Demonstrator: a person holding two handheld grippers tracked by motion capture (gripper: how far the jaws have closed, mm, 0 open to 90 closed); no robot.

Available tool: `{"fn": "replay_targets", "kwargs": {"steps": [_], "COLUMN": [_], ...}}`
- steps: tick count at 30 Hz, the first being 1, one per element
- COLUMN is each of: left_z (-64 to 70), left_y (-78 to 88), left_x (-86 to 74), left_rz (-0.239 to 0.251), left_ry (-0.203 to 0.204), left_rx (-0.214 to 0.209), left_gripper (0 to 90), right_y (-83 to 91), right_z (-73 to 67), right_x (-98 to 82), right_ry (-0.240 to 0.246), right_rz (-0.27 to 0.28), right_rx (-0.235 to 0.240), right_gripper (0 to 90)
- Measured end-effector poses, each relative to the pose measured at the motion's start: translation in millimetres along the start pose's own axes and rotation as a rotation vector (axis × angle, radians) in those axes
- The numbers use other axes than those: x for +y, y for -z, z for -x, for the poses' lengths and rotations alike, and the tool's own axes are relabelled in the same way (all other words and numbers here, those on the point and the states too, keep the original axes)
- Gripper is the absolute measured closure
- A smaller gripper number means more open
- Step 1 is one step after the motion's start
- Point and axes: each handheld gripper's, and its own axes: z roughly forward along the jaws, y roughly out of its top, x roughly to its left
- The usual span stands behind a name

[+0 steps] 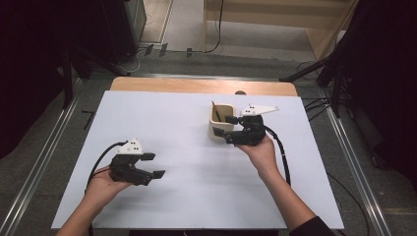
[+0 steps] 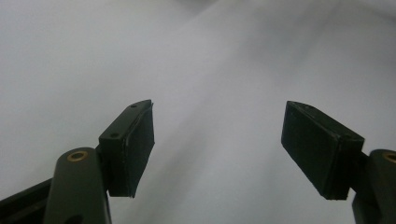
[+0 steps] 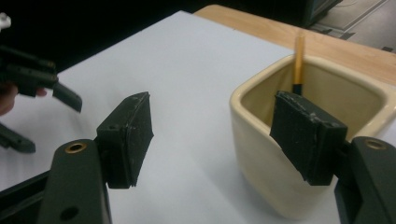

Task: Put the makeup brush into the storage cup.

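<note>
Cream holder cup stands upright on white table sheet, far-right part, w/ a pencil leaning inside against its far-left corner, tip up. Right gripper sits just beside the cup's near side; jaws wide apart, nothing betw. them, one jaw in front of the cup wall in the right gripper view. Left gripper is well apart from the cup, to its near-left, low over bare sheet, jaws wide, empty. Judgement: pencil drop into cup looks done; what's left is prob. just pulling the right hand clear. No other loose items visible near cup.
</note>
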Motion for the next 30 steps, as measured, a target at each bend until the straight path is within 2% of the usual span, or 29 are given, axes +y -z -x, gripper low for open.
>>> {"fn": "replay_targets", "kwargs": {"steps": [3, 8, 15, 26, 27, 30], "left_z": [0.4, -0.4, 0.2, 0.6, 0.7, 0.6], "left_y": [0.1, -0.3, -0.3, 0.5, 0.8, 0.4], "left_x": [0.1, -0.3, -0.3, -0.6, -0.6, -0.4], "left_rz": [0.000, -0.004, -0.001, 0.001, 0.002, 0.002], "left_ry": [-0.002, -0.003, -0.003, -0.007, -0.005, -0.005], "left_rx": [-0.002, -0.001, -0.002, 0.000, 0.000, -0.001], "left_gripper": [26.2, 26.1, 26.0, 25.8, 25.9, 25.8], "right_y": [-0.6, 2.3, 7.2, 16.7, 17.1, 17.6], "right_z": [-3.5, -7.7, -10.9, -10.3, -11.1, -10.9], "right_x": [-2.3, -7.8, -19.5, -32.7, -34.9, -37.6], "right_ry": [0.032, 0.031, 0.041, 0.043, 0.044, 0.046], "right_rz": [-0.020, -0.044, -0.057, -0.077, -0.088, -0.096], "right_rx": [0.015, 0.053, 0.072, 0.090, 0.075, 0.071], "right_gripper": [29.0, 26.9, 25.5, 24.9, 24.9, 24.9]}}
